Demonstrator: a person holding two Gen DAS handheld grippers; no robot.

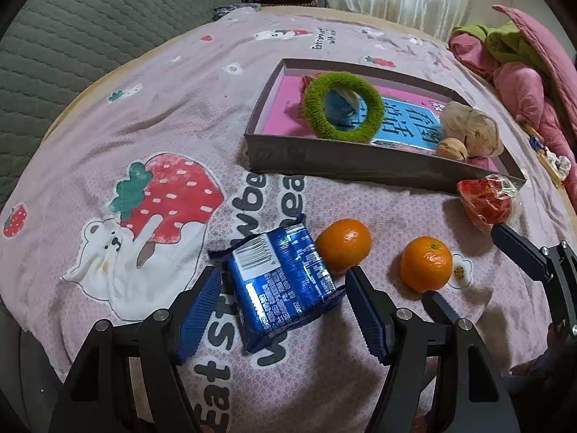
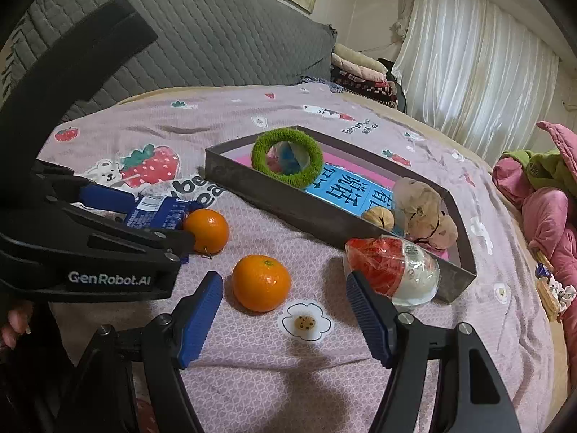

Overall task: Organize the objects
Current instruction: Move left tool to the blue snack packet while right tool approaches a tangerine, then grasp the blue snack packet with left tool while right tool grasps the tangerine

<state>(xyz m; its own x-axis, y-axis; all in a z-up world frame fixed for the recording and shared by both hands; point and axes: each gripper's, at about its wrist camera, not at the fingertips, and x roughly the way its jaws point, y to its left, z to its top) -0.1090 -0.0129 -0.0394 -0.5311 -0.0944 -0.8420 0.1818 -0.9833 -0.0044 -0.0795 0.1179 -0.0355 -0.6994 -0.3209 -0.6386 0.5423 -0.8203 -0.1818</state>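
Observation:
A blue snack packet (image 1: 279,283) lies on the pink strawberry cloth between the open jaws of my left gripper (image 1: 283,288); the pads do not touch it. Two mandarins (image 1: 343,245) (image 1: 425,269) lie to its right. A red-and-white wrapped item (image 1: 487,204) rests against the grey tray (image 1: 324,160). In the right wrist view my right gripper (image 2: 285,288) is open and empty, with one mandarin (image 2: 260,283) between its fingers and the wrapped item (image 2: 393,270) by the right finger. The left gripper (image 2: 158,222) straddles the packet (image 2: 155,213) beside the other mandarin (image 2: 207,231).
The tray holds a green fuzzy ring (image 1: 342,106), a pink-and-blue book (image 1: 407,122), a walnut (image 1: 450,148) and a beige plush (image 1: 468,126). Pink and green clothes (image 1: 515,68) lie at the right, a grey quilted cushion (image 1: 90,29) at the left.

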